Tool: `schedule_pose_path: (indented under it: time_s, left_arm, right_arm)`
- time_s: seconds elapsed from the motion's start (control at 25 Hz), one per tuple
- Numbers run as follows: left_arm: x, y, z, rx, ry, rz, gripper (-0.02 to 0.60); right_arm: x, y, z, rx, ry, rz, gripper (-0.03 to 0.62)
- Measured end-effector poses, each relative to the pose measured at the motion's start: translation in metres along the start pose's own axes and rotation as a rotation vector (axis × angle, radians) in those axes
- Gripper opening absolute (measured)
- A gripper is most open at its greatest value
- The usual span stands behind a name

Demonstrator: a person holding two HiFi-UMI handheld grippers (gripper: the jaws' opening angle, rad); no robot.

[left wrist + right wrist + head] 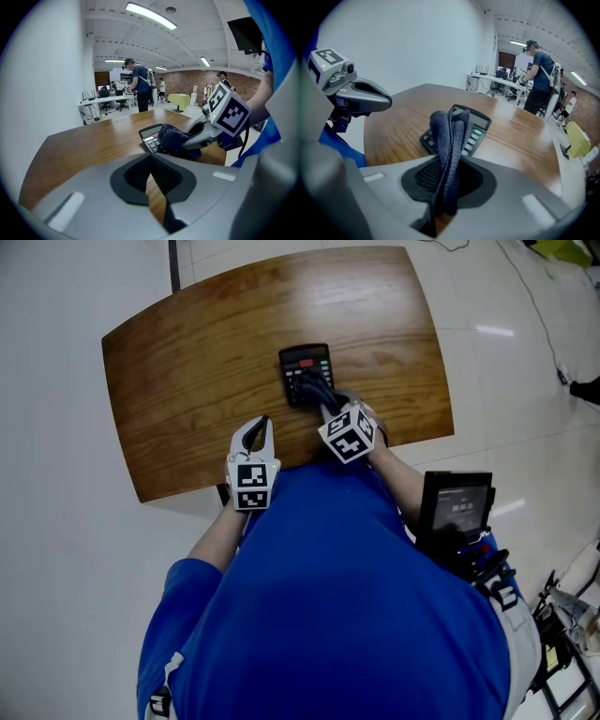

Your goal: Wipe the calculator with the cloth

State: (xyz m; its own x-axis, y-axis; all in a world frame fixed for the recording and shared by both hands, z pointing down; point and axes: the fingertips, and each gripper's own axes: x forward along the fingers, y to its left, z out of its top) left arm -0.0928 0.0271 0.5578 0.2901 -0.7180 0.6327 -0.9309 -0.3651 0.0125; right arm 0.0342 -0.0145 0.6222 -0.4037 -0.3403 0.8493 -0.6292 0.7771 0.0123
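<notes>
Apparently cloth on calculator, lettering unreadable.

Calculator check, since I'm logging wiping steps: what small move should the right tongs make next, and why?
Probably sweep the cloth across the calculator keys toward its display: the right tongs are shut on the folded cloth, at the keypad.

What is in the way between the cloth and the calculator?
Nothing that I can see. The right gripper is shut on the cloth, and the cloth seems to lie right on the keys of the calculator. The left gripper is off to the side, near the table's edge.
</notes>
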Motion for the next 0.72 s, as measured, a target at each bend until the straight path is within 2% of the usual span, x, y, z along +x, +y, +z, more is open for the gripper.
schedule_pose_path:
  time_s: [0.32,0.72]
  left_arm:
    - [0.000,0.003,-0.003,-0.004,-0.005,0.014,0.008]
    - [-0.009,0.020,0.000,-0.018,-0.021,0.066,0.008]
  right_arm:
    - [0.003,-0.013,-0.011,0.017,0.030,-0.026,0.072]
    - [0.003,-0.002,0.021,-0.012,-0.017,0.003,0.072]
